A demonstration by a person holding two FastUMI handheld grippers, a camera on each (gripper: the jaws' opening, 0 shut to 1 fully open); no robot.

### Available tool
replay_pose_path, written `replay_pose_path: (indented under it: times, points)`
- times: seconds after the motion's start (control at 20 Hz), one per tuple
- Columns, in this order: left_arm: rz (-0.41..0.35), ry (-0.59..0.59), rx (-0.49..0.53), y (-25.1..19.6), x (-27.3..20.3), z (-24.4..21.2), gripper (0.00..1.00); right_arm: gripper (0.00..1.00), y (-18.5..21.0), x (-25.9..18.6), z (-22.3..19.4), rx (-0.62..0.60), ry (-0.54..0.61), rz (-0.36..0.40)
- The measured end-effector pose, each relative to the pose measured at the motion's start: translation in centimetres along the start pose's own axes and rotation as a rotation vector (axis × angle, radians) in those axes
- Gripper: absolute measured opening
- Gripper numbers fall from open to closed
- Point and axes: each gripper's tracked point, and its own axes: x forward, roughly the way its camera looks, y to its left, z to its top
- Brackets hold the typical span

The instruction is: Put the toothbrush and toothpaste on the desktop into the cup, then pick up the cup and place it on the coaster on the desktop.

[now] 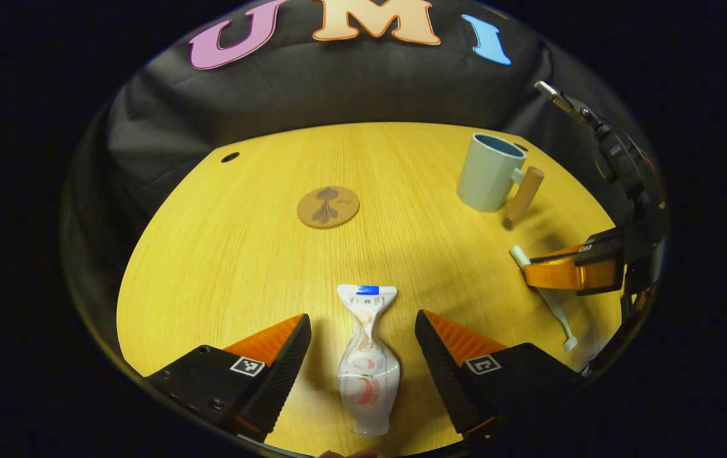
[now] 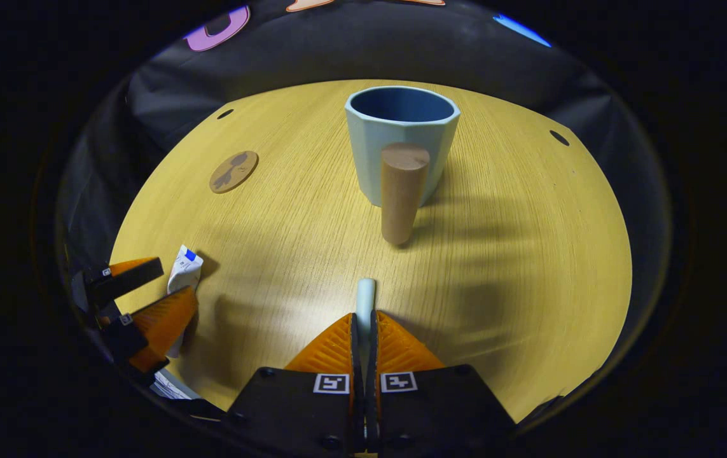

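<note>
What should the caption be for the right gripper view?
Right gripper pinching the toothbrush before the cup.

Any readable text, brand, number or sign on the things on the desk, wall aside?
None can be read.
Toothpaste: printed pictures and a blue patch, text too blurred.
Coaster: a dark figure, no words.
Left gripper and right gripper: square coded markers, no letters.
Cup: plain.

Left gripper (image 1: 363, 350) agape, right gripper (image 2: 363, 334) clamped.
</note>
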Motion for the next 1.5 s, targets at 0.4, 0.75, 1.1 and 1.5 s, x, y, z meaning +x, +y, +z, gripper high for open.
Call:
replay_pose_path:
  times: [0.4, 0.75, 1.1, 1.5]
  points:
    - [-0.032, 0.041, -0.005, -1.0, 0.9, 0.1, 0.88, 0.04, -0.1, 0.0, 0.0, 0.000, -0.006, 0.006]
    - [-0.030, 0.036, -0.082, -0.7, 1.2, 0.4, 0.20, 0.04, 0.0, -0.2, 0.2, 0.012, -0.027, 0.009]
    - [-0.089, 0.045, -0.157, -1.7, 0.6, 0.5, 0.01, 0.04, 0.2, -0.1, 0.3, 0.129, -0.042, 0.058]
    - [-0.089, 0.045, -0.152, -1.7, 0.0, 0.9, 0.01, 0.04, 1.2, -2.3, 2.0, 0.189, -0.142, 0.128]
